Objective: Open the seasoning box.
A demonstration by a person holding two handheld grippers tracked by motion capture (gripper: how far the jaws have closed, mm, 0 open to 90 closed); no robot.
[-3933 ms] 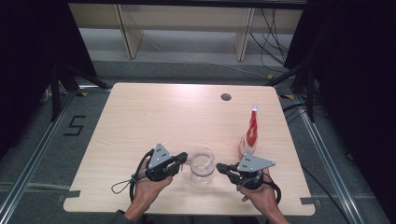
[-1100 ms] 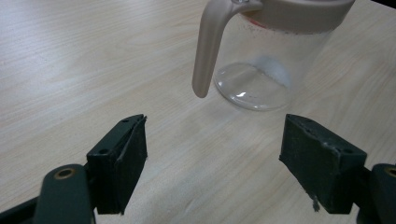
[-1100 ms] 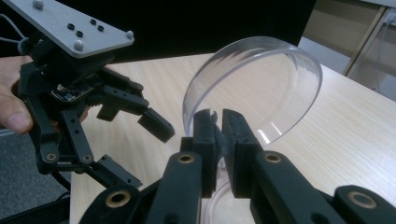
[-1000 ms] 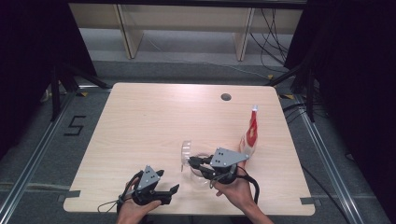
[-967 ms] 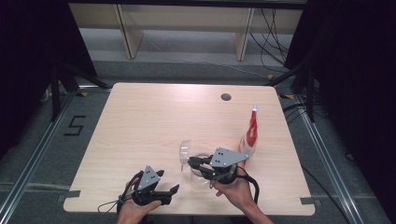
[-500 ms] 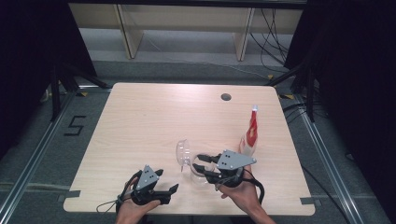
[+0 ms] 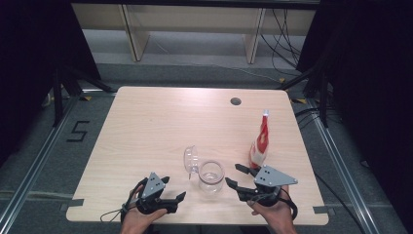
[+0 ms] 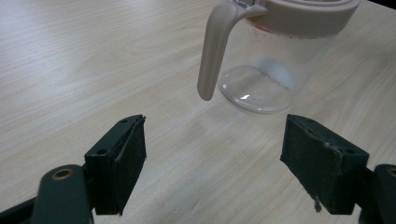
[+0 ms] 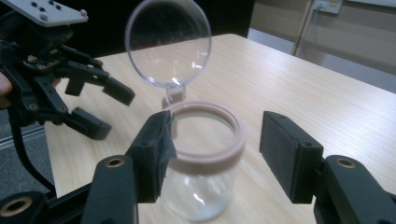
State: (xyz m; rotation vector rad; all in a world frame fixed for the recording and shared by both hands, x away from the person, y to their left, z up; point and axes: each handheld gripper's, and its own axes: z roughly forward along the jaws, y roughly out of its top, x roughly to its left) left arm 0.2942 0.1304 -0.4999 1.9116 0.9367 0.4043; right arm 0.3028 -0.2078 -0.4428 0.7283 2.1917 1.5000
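High view | jar [image 7: 211, 176] lid up | right gripper [image 7: 237, 176] just spread, holding nothing | left gripper [image 7: 173, 189] spread

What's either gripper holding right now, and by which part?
Nothing. The right gripper has just been opening and stands clear of the glass jar, whose lid is flipped up. The left gripper is open, short of it.

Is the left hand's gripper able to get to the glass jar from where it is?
Probably yes. The left gripper has its jaws open and aimed at the jar, with only bare table between them. The jar's open lid stands on its far side.
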